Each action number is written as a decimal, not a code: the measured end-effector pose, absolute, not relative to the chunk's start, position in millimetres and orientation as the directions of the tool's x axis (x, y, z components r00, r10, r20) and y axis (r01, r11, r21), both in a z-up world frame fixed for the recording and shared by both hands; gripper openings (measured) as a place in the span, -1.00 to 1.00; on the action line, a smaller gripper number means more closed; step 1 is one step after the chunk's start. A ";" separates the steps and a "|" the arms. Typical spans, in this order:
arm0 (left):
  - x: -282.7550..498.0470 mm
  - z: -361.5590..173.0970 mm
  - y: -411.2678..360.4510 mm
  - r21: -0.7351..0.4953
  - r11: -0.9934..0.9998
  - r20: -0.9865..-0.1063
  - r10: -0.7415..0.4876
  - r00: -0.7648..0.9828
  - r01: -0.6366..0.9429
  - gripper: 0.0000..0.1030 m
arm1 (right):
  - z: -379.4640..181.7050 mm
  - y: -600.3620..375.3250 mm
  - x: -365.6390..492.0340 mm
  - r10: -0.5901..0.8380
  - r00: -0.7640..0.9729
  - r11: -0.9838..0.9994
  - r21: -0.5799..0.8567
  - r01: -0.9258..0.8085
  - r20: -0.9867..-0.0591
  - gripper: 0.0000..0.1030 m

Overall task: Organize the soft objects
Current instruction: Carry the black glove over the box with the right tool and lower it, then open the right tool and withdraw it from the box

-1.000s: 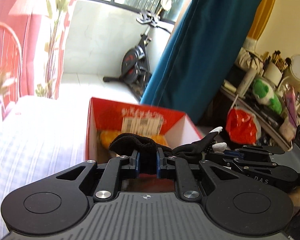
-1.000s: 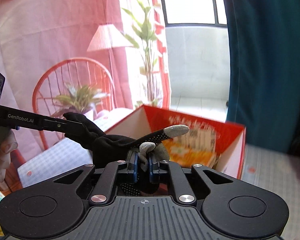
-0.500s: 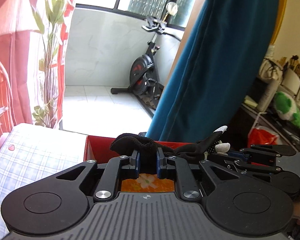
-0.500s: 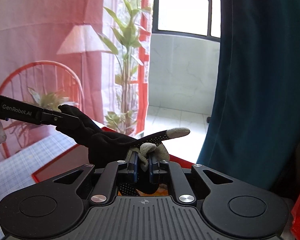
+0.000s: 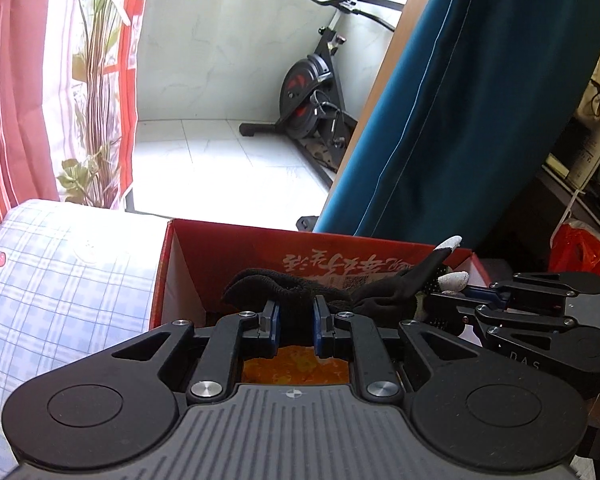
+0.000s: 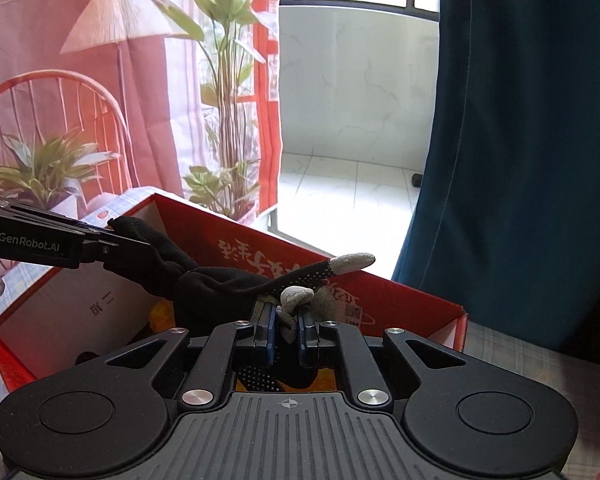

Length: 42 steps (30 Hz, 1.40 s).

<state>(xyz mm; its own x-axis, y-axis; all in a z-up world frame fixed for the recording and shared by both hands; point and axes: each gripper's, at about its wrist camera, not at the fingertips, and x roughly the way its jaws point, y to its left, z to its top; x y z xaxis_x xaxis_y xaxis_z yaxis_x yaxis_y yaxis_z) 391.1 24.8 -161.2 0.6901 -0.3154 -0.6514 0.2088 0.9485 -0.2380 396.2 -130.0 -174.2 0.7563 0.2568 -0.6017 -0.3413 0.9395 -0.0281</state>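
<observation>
So the biggest thing around is the teal curtain, which fills the right side of both views. The pink printed backdrop, with its lamp, chair and plants, is seen across the left of the right wrist view. A checked blue-and-white cloth is spread over the surface at the lower left of the left wrist view, and the red box is set on it, open at the top, white inside, with something orange lying at its bottom. An exercise bike is parked on the tiled balcony in the upper middle of that view.

The black glove is stretched out above the open box, pretty much centre frame in both views. Its cuff end is pinched by the left gripper, jaws closed on the fabric. The finger end is clamped by the right gripper, jaws nearly together, with a grey fingertip bunched right above the pads and another grey tip sticking out toward the curtain. The glove is held clear of the box walls, as far as can be told.
</observation>
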 end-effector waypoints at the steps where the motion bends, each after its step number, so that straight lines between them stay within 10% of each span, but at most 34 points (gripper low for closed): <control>1: 394.5 -162.9 24.6 -0.239 0.949 -0.656 -0.315 0.686 0.207 -0.67 | -174.5 -130.6 398.4 0.256 0.753 0.940 -0.026 -0.341 -0.607 -0.80; 12: 399.1 -166.2 25.6 -0.204 0.959 -0.684 -0.284 0.672 0.198 -0.16 | -180.0 -137.6 401.2 0.217 0.750 0.956 -0.021 -0.294 -0.625 -0.57; 27: 332.3 -128.2 29.0 -0.128 0.967 -0.654 -0.248 0.715 0.219 0.04 | -148.3 -130.7 336.1 0.273 0.770 0.945 0.014 -0.325 -0.577 -0.56; 42: 206.0 -139.7 62.1 -0.152 0.951 -0.669 -0.299 0.680 0.269 0.52 | -141.9 -128.0 213.9 0.327 0.771 0.936 0.074 -0.344 -0.547 0.37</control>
<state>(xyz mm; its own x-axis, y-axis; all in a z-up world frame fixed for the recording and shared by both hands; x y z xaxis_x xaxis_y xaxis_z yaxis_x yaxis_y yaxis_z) 206.0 62.1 -139.7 0.6801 -0.2994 -0.6692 0.2692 0.9510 -0.1520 213.9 -128.0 -141.9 0.7707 0.3269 -0.5469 -0.3445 0.9359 0.0740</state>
